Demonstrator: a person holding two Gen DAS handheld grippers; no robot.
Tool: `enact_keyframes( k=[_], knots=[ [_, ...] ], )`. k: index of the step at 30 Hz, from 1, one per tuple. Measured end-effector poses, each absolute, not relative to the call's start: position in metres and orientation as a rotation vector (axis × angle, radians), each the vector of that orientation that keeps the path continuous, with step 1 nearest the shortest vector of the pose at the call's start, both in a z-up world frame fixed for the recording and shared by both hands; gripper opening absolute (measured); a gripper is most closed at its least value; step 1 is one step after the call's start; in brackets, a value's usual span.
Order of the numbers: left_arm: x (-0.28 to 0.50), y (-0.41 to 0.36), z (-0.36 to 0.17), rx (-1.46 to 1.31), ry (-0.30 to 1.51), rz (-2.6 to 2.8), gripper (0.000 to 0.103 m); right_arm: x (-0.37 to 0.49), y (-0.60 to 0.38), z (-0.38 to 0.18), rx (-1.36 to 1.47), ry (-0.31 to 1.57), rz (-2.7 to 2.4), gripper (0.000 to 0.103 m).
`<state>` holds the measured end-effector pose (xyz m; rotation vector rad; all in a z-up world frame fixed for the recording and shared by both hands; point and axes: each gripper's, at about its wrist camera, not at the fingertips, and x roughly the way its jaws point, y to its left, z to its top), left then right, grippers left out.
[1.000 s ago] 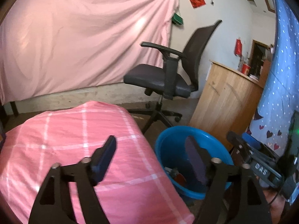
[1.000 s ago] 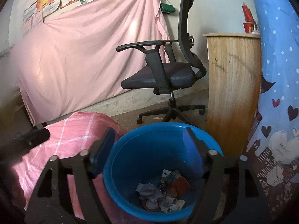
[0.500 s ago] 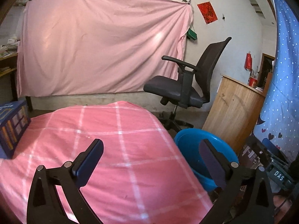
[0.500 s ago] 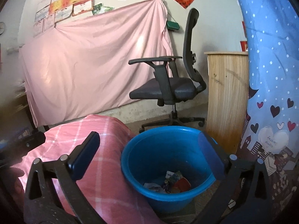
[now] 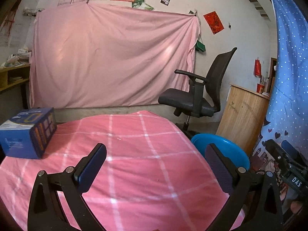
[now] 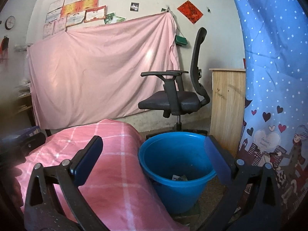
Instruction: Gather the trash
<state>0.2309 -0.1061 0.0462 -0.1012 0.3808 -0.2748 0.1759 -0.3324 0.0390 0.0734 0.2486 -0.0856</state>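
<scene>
Trash (image 6: 180,177) lies in the blue bucket (image 6: 163,165) beside the pink table (image 5: 134,154); left gripper (image 5: 155,159) and right gripper (image 6: 154,154) both gape wide, empty.

Blue bucket (image 6: 179,173) glossy plastic; checked table cover (image 5: 134,154) soft cloth; cabinet (image 6: 227,104) bare wood; box (image 5: 27,134) printed card.

Beyond the right hand-held gripper (image 6: 154,159), the blue bucket (image 6: 173,190) is showing only scraps of trash (image 6: 180,177), too small to identify. The desk's pink cloth (image 5: 134,154) is covering the bucket's near side ahead of the left hand-held gripper (image 5: 156,159). The blue box (image 6: 21,134) left of the right hand-held gripper is appearing blurred. The wall certificates (image 6: 77,13) are remaining illegible.
</scene>
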Motion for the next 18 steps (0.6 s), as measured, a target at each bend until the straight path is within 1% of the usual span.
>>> enact_keyframes(
  k=[10,18],
  knots=[
    [0.188,-0.066,0.043,-0.110,0.378,-0.246,0.100,0.127,-0.301,0.042,0.102,0.205,-0.096,0.103],
    [0.150,-0.039,0.042,-0.086,0.340,-0.233,0.101,0.093,-0.267,0.038,0.074,0.205,-0.075,0.103]
  ],
)
